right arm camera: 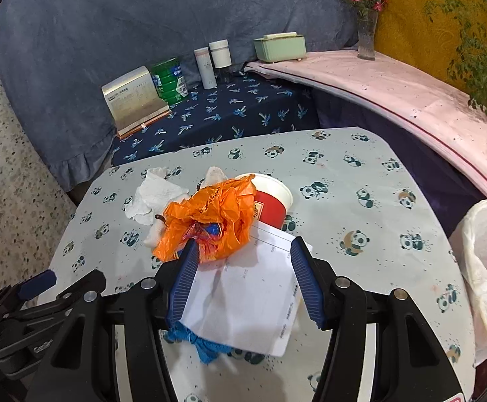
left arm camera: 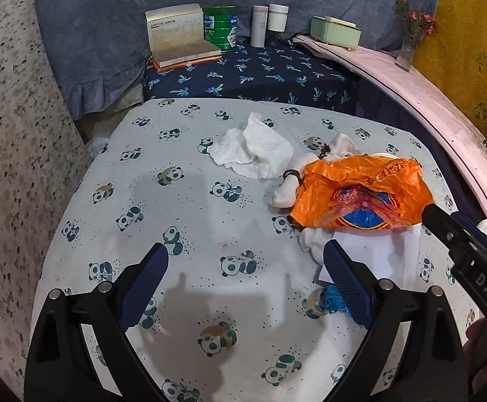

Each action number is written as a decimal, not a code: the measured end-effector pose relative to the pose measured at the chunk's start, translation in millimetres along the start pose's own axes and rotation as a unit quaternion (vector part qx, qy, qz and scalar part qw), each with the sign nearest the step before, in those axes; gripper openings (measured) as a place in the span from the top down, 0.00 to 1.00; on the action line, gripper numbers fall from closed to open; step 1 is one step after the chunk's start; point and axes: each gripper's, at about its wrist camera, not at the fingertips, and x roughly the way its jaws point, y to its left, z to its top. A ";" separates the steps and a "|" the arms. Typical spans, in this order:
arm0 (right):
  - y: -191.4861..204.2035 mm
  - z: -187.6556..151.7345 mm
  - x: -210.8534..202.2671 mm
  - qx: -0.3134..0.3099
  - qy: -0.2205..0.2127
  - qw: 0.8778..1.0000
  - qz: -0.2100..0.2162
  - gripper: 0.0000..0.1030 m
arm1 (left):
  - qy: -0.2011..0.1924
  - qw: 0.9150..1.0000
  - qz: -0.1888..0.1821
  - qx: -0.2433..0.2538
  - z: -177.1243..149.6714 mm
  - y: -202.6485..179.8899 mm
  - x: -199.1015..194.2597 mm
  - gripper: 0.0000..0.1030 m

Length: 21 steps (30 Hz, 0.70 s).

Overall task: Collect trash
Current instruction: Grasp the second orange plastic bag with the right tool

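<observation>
A heap of trash lies on the panda-print tablecloth (left arm camera: 190, 207). It holds a crumpled orange plastic bag (right arm camera: 210, 221), a red and white paper cup (right arm camera: 270, 204) behind it, white tissue (right arm camera: 153, 194), a white paper sheet (right arm camera: 250, 294) and a blue scrap (right arm camera: 196, 341). My right gripper (right arm camera: 245, 246) hangs open over the paper sheet; its left fingertip (right arm camera: 190, 251) is at the orange bag's near edge. My left gripper (left arm camera: 247, 249) is open over bare cloth, left of the orange bag (left arm camera: 360, 194) and in front of the tissue (left arm camera: 253, 150).
A white bin bag (right arm camera: 484, 261) hangs open at the table's right edge. Behind the table, a navy cloth shelf carries a box (left arm camera: 176, 30), a green tin (left arm camera: 221, 26) and bottles (left arm camera: 270, 23). A pink ledge (right arm camera: 394, 87) holds a green box, a flower vase (right arm camera: 365, 37) and a plant.
</observation>
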 end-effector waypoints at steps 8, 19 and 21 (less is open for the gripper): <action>0.4 2.2 28.1 0.014 0.025 1.000 0.012 0.79 | 0.008 1.000 -0.002 -0.003 3.1 3.5 8.6 0.13; -20.9 8.2 -18.6 0.036 -0.031 0.999 0.018 0.93 | 0.004 1.000 -0.014 0.007 -1.4 -13.1 -2.9 0.13; -30.5 11.9 -34.9 0.043 -0.051 0.998 0.007 0.93 | 0.004 1.000 -0.021 0.014 -4.3 -21.7 -7.6 0.12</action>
